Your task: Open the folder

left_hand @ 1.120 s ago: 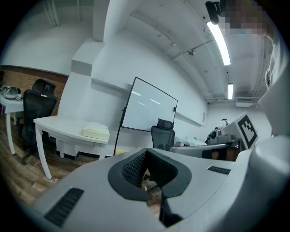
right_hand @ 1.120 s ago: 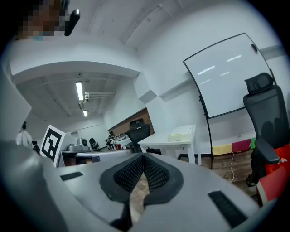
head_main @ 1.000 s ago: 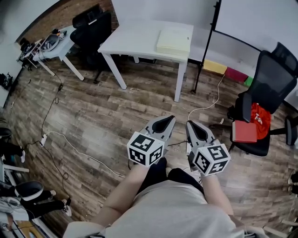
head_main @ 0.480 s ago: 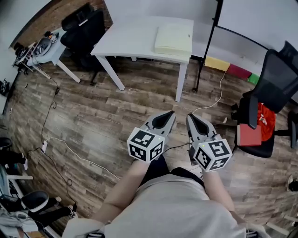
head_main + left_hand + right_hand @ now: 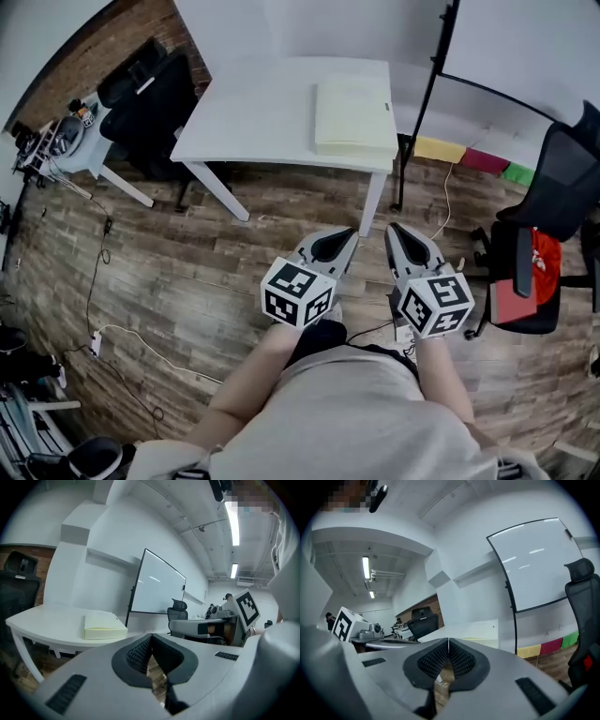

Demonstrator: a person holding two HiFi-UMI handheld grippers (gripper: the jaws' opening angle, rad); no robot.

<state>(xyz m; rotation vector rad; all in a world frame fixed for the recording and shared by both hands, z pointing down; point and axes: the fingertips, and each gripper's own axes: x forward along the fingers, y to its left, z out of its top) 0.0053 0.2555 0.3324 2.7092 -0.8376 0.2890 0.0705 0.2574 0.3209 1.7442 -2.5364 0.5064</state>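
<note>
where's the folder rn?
Head view, top centre: the pale yellow folder lies flat on the right end of the white table, just left of the whiteboard stand.

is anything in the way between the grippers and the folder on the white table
Nothing visible. The folder lies on the white table, near its right end. The left gripper and right gripper, both shut and empty, are over wooden floor short of the table's near edge. The whiteboard stand is off to the right.

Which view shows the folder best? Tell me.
Head view: the folder lies closed on the table, whole top visible. Left gripper view shows it side-on; right gripper view, only a thin edge.
</note>
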